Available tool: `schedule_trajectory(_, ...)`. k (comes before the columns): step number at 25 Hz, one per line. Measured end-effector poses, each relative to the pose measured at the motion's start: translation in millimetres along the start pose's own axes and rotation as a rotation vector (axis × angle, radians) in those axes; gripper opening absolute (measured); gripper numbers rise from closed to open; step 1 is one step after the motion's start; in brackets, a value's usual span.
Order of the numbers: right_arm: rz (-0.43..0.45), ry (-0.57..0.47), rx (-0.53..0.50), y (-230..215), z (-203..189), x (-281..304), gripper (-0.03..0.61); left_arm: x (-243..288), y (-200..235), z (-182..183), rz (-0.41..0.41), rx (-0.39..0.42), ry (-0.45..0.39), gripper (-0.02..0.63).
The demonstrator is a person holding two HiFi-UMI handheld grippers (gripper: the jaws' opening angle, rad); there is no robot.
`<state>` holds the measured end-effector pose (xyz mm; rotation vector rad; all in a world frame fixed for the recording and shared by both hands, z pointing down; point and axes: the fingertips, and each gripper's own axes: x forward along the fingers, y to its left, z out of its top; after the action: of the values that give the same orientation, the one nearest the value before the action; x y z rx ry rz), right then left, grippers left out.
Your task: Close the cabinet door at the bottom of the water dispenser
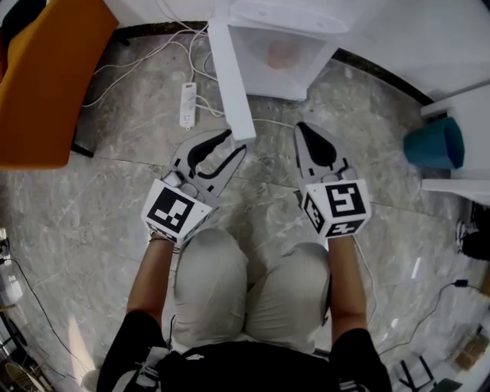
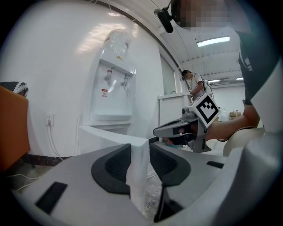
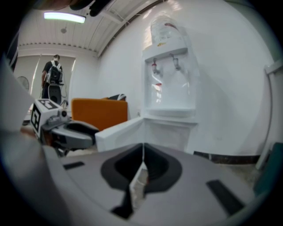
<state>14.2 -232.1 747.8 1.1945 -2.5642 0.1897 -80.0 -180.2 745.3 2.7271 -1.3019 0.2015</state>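
1. Two things only partly seen from the head view: dispenser (image 1: 306, 19) at 12 o'clock, cut off by the top edge, and orange chair (image 1: 46, 76) at 10 o'clock, cut off at the left.
2. Inside the open cabinet (image 1: 268, 90) at the dispenser's foot, a pale orange shape (image 1: 281, 53), too blurred to name.
3. Teal bin (image 1: 435, 143) at 3 o'clock on the floor; contents impossible to tell.
4. Door (image 1: 232, 73) hinged on the cabinet's left side, swung wide open, with its free edge pointing toward 6 o'clock, at the knees.
5. Left gripper (image 1: 236, 142) clamped on that free edge: white panel upright between the dark pads, and both pads pressed against it in the left gripper view.
6. Right gripper (image 1: 302, 126) at 3 o'clock of the left one, clear of the door, aimed at the cabinet; jaws closed tip to tip with nothing between them.
7. Power strip (image 1: 187, 103) at 11 o'clock on the floor, left of the door, with white cables trailing toward the wall.
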Motion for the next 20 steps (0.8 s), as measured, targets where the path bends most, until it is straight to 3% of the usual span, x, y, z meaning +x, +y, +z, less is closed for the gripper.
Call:
schedule_trajectory(11,-0.029,-0.004,0.014,-15,-4,-9,0.035,38,-20,5,-0.077,0.028,-0.003,0.117)
schedule_trajectory(20,-0.065,0.001,-0.016,-24,-7,-14,0.035,67,-26,10,-0.088,0.033,-0.027,0.086)
